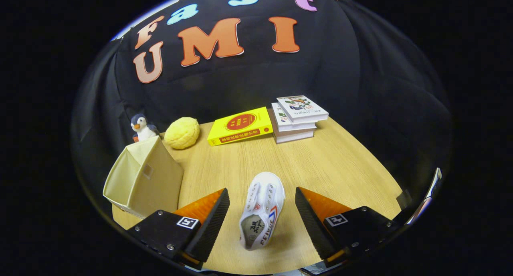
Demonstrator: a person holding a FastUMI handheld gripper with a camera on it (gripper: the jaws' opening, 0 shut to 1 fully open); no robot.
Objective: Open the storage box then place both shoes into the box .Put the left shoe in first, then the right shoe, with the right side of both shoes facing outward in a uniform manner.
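Shoe [262,210] lies between the claw's [262,220] spread fingers, box [142,178] left.

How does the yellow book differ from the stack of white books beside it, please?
The yellow book is one thick volume leaning on the stack of white books, which lies flat. Its cover is yellow with a red disc; theirs are white with pictures. Both sit on the table, beyond the open gripper.

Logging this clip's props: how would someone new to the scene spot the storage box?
On the wooden table, look beside the left finger of the open tool, which straddles a white shoe. The storage box stands there, in front of a toy penguin and a yellow ball. It alone is cream fabric, house-shaped.
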